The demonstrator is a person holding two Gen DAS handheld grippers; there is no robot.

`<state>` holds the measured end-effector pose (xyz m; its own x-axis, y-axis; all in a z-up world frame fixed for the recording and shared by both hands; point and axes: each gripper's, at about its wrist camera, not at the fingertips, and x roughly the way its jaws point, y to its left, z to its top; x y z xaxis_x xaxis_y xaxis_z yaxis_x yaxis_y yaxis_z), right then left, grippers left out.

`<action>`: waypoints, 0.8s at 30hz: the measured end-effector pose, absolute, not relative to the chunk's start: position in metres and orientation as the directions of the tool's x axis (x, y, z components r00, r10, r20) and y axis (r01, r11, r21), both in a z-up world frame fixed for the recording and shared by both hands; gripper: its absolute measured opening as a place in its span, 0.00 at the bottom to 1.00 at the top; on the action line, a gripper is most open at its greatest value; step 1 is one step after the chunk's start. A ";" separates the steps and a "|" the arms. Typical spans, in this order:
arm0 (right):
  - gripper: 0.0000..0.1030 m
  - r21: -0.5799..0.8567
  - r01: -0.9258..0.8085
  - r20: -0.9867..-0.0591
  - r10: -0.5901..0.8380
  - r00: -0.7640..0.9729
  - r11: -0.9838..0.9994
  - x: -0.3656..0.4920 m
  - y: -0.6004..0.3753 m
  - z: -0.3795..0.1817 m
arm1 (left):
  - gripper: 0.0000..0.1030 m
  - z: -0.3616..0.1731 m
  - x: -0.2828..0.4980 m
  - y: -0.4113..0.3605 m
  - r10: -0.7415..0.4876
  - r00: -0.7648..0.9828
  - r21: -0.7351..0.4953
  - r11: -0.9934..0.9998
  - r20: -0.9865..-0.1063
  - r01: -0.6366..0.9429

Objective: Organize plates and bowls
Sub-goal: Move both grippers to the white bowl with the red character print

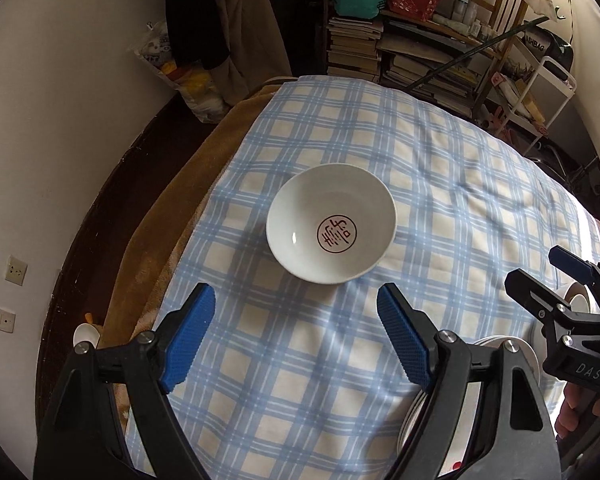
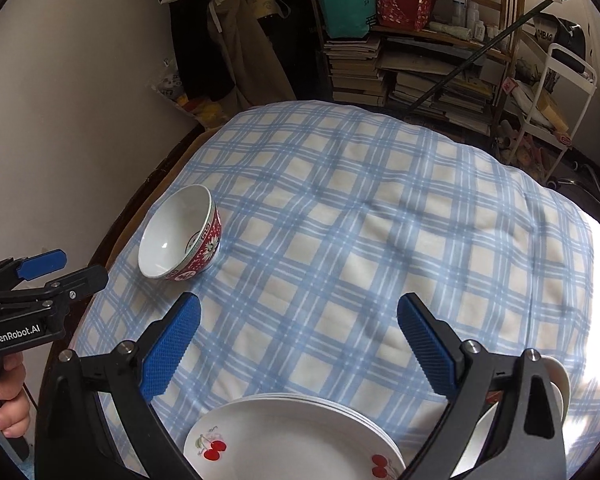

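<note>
Stack of white china plates with red cherry prints (image 2: 296, 436): near edge of blue-checked worktop cloth (image 2: 340, 240), partly cut off by frame. Red-patterned bowl (image 2: 182, 238), tilted, empty, far left. Left gripper (image 1: 296, 336) and right gripper (image 2: 300, 344): jaws released, nothing between.

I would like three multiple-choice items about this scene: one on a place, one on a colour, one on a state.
1. Where is the stack of white cherry-print plates?
A. on the shelf
B. below the right gripper
C. on the floor

2. What colour is the outside of the white-lined patterned bowl?
A. red
B. green
C. black

3. How do the left gripper jaws stand?
A. shut on a plate
B. shut empty
C. open, empty

Key: B, the plates lie under its jaws; A, the red wall shows; C, only checked cloth lies between.
</note>
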<state>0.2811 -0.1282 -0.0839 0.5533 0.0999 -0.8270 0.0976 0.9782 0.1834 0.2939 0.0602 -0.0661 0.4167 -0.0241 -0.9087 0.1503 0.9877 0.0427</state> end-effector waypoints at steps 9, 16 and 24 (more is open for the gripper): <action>1.00 0.167 0.069 -0.841 0.106 0.530 0.984 0.327 -0.106 -0.089 | 0.80 -0.089 0.326 0.076 -0.028 0.415 0.022 0.993 -0.909 0.114; 1.00 0.189 0.062 -0.854 0.133 0.503 0.980 0.360 -0.094 -0.094 | 0.80 -0.113 0.342 0.084 -0.032 0.393 0.009 0.995 -0.919 0.102; 0.94 0.192 0.042 -0.878 0.152 0.454 0.981 0.385 -0.079 -0.113 | 0.80 -0.137 0.356 0.084 -0.030 0.361 0.006 0.995 -0.932 0.098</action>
<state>0.3850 -0.0791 -0.1133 0.4535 0.1523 -0.8781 0.0418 0.9806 0.1917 0.3559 0.0838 -0.1366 0.3613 -0.0297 -0.9320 0.0984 0.9951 0.0065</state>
